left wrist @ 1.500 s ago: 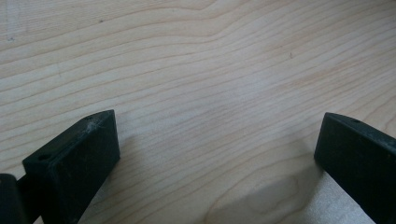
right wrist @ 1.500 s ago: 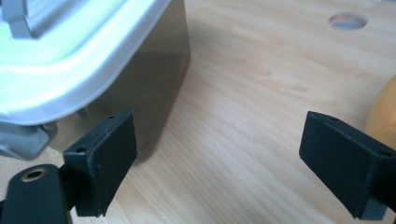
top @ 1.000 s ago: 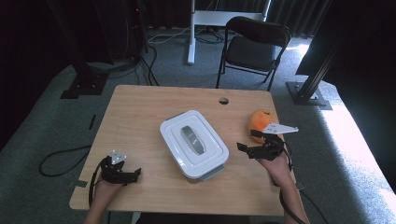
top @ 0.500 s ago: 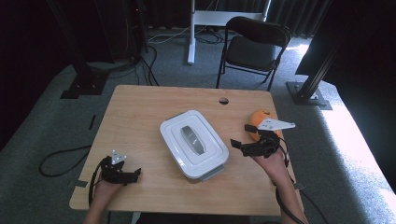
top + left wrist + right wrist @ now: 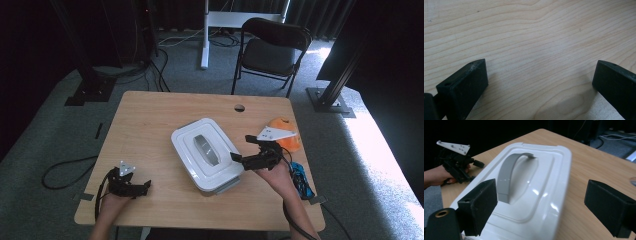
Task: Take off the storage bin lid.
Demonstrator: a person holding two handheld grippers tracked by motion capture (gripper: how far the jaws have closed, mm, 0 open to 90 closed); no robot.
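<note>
white glossy lidded box [image 5: 206, 154] with an arched grey handle [image 5: 203, 148].

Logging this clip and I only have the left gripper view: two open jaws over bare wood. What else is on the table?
Observer: A white lidded container sits mid-table, with a grey handle arched across its lid.
Operator: Where is the other gripper?
Observer: The right gripper is at the container's right edge, jaws open and wide apart, pointing at the lid.
Operator: Is it holding anything?
Observer: No; in the right gripper view the container lies between its jaws, which are not closed on it.
Operator: Anything else nearby?
Observer: An orange object lies on the table beyond the right hand.
</note>
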